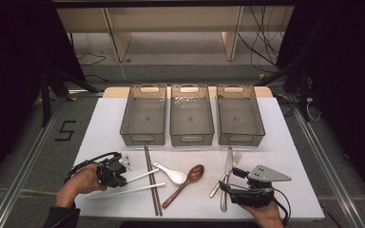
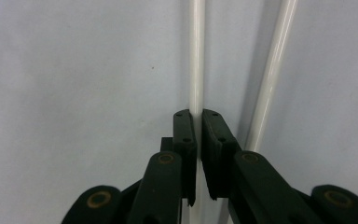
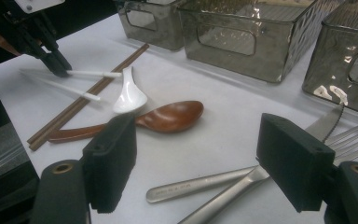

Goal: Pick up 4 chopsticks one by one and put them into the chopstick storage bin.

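My left gripper [image 1: 124, 179] [image 2: 199, 114] is shut on a white chopstick [image 2: 196, 56] [image 1: 142, 175] near its end, low over the white table cover. The second white chopstick [image 2: 272, 74] [image 1: 128, 191] lies loose beside it. The right gripper view shows that gripper [image 3: 58, 69] pinching the stick [image 3: 93, 73]. My right gripper [image 1: 228, 179] [image 3: 205, 163] stands open at the front right. Its jaws straddle the handles of a steel knife [image 3: 196, 186] [image 1: 228, 161] and a fork [image 3: 354, 135] [image 1: 236, 157] without touching them.
A pair of brown chopsticks [image 1: 152, 183], a white soup spoon [image 1: 172, 174] and a brown wooden spoon [image 1: 189, 179] lie between the grippers. Three clear grey bins [image 1: 142, 138] [image 1: 191, 138] [image 1: 241, 138] stand in a row behind them. The table's front edge runs close to both hands.
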A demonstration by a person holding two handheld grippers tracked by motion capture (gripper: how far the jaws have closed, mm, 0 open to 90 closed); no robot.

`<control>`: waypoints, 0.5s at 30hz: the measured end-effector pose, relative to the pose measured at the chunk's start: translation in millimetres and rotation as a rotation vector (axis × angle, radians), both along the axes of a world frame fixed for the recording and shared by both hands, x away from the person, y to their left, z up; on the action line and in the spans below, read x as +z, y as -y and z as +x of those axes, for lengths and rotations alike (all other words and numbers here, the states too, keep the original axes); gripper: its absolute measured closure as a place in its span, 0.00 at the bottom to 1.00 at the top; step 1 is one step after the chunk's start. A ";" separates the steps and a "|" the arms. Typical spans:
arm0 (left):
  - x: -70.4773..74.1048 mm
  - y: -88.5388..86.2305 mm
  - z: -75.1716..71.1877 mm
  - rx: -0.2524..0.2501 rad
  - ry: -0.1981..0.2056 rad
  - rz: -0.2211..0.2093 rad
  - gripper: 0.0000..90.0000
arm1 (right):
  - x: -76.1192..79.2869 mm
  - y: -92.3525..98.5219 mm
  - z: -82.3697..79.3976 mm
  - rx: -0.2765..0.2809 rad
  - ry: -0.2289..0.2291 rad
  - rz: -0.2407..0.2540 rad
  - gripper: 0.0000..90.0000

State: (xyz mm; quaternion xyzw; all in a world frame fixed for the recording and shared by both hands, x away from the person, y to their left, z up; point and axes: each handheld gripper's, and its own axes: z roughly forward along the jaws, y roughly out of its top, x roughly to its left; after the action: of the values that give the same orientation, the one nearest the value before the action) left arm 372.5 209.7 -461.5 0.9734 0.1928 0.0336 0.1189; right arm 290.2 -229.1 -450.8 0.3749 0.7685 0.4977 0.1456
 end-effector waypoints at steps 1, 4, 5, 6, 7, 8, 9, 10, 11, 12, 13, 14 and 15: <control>0.4 -0.6 0.0 0.001 0.005 -0.004 0.94 | 0.1 0.0 -0.2 0.001 -0.001 0.000 0.33; 4.1 -3.0 -0.5 -0.001 0.024 -0.013 0.94 | -0.1 0.2 0.1 0.000 0.000 -0.001 0.33; 6.4 -3.7 -0.4 -0.006 0.031 -0.014 0.94 | 0.0 0.2 0.0 -0.001 -0.002 -0.001 0.33; 8.5 -4.0 -1.4 0.000 0.038 -0.022 0.94 | 0.0 0.2 0.0 -0.001 -0.002 -0.001 0.33; 11.1 -4.4 -1.9 0.003 0.048 -0.026 0.94 | 0.0 0.1 -0.1 -0.001 -0.002 -0.001 0.33; 14.6 -4.9 -2.1 0.006 0.059 -0.031 0.94 | 0.0 0.1 -0.2 0.000 -0.002 -0.001 0.33; 16.8 -5.2 -2.3 0.008 0.066 -0.028 0.94 | 0.0 0.1 -0.2 0.000 -0.002 -0.002 0.33; 19.4 -5.7 -2.5 0.019 0.078 -0.038 0.94 | 0.0 0.1 -0.2 0.000 -0.002 -0.002 0.33; 22.1 -6.4 -2.7 0.031 0.082 -0.056 0.94 | -0.1 0.3 0.0 0.000 0.000 -0.001 0.33; 25.2 -7.2 -2.9 0.045 0.092 -0.072 0.94 | -0.1 0.3 0.0 0.000 -0.001 0.000 0.33; 28.3 -8.2 -2.4 0.065 0.098 -0.088 0.94 | -0.1 0.3 0.0 0.000 0.000 0.001 0.33; 31.1 -8.7 -2.1 0.079 0.095 -0.093 0.94 | -0.1 0.3 0.0 0.000 0.000 0.001 0.33; 33.6 -8.9 -1.9 0.088 0.106 -0.095 0.94 | -0.1 0.4 0.1 0.000 0.001 0.002 0.33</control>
State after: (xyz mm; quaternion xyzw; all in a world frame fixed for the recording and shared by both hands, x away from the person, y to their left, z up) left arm 370.7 218.6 -427.9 0.9541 0.2302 0.0813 0.1733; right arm 290.3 -229.4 -450.9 0.3751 0.7679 0.4985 0.1455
